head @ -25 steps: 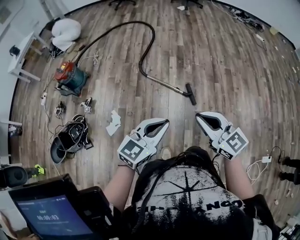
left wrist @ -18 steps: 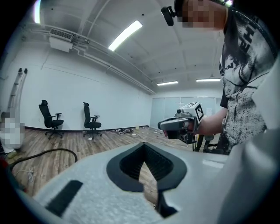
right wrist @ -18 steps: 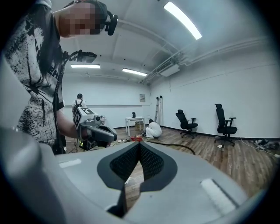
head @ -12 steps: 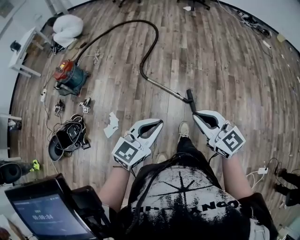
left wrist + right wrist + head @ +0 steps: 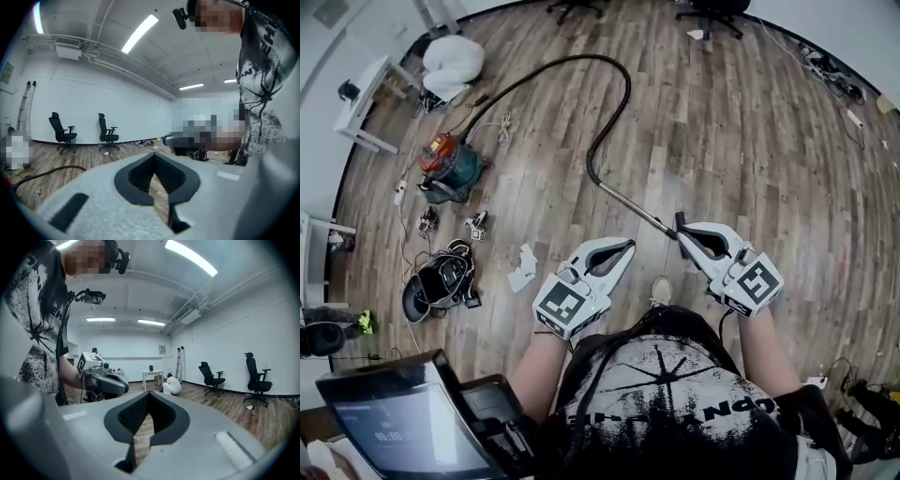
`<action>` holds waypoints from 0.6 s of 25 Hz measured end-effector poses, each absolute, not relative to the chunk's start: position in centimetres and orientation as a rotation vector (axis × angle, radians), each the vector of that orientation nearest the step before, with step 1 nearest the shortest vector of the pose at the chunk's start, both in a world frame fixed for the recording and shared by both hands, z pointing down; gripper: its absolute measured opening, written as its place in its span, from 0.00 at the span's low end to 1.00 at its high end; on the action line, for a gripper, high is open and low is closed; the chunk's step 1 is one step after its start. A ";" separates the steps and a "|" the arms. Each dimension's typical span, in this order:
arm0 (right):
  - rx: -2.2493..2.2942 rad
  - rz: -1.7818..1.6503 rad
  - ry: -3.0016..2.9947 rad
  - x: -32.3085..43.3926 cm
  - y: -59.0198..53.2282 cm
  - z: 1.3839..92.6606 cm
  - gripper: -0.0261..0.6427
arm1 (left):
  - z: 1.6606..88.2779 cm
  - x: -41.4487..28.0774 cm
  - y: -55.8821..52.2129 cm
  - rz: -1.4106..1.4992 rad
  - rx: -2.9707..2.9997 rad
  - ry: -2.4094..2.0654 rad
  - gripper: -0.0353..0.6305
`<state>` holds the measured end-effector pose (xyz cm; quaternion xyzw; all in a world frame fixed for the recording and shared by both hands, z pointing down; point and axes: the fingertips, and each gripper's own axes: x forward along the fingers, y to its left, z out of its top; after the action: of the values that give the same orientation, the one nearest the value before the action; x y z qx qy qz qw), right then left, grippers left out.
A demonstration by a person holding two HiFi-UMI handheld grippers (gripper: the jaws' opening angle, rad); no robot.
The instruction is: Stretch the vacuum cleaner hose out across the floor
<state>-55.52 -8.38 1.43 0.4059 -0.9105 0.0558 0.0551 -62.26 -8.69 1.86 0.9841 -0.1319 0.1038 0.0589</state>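
The vacuum cleaner (image 5: 450, 164), red and teal, stands on the wooden floor at the left. Its black hose (image 5: 623, 98) arcs away from it, loops round and runs down into a metal wand (image 5: 628, 202) that ends in a black floor head (image 5: 681, 223). My right gripper (image 5: 684, 229) is shut and empty, its tips right above the floor head in the head view. My left gripper (image 5: 628, 246) is shut and empty, a little left of the wand's end. The left gripper view shows a stretch of hose (image 5: 47, 172) on the floor.
A white bundle (image 5: 455, 56) and a white table (image 5: 366, 103) stand at the far left. A black bag with cords (image 5: 441, 279), small gadgets and a crumpled paper (image 5: 525, 267) lie left of me. Office chairs (image 5: 712, 14) stand at the far wall. Cables (image 5: 830, 75) run along the right edge.
The person has walked forward with both grippers. The wand and floor head now lie much closer, with the head just under the right gripper's tips. Both grippers stayed shut.
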 end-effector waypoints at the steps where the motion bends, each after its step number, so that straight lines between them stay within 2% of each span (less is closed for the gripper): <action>1: 1.226 0.164 -2.769 -54.6 -8.9 1.3 0.05 | 1.5 -61.3 -9.3 0.306 2.983 -0.401 0.06; 10: 1.205 0.154 -2.812 -48.1 -13.5 1.4 0.05 | 0.7 -54.9 -14.3 0.290 2.985 -0.461 0.06; 15: 1.152 0.194 -2.845 -46.9 -15.8 1.5 0.05 | 0.4 -53.4 -15.9 0.301 2.966 -0.509 0.06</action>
<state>-46.93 -15.76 1.50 0.3743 -0.9246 0.0630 0.0329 -53.42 -15.92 0.38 0.9790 -0.1681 0.0993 0.0585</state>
